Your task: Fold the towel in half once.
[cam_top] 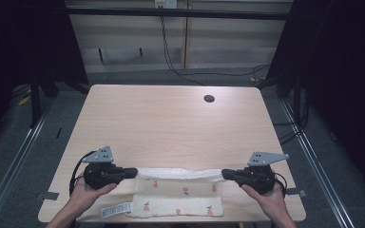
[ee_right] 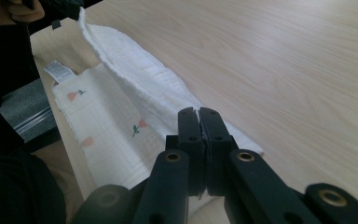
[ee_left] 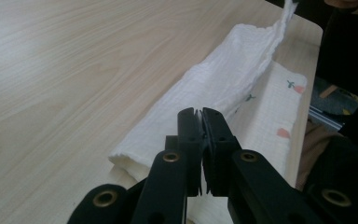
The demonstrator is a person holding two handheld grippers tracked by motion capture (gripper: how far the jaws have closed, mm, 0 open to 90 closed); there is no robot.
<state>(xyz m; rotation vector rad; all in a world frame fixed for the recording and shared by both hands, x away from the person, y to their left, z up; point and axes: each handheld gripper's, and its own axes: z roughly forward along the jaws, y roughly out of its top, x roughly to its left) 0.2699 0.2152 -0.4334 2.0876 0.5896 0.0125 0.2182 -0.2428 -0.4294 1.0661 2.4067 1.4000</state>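
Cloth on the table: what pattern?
The cloth is white with small orange-pink fruit or flower prints with green stems; clearest in the right gripper view.

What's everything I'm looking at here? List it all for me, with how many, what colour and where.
cloth: one, cream with small red fruit prints, near edge of the table; its far edge is lifted and stretched between the two grippers
label: one, white, at the cloth's left corner
table: one, light wood, centre of the high view
hole: one, dark, round, far right part of the table
cables: several, black, on the floor behind the table
left gripper: one, black with grey top plate, shut on the cloth's left end
right gripper: one, black with grey top plate, shut on the cloth's right end
hands: two, at the near edge, each holding a gripper
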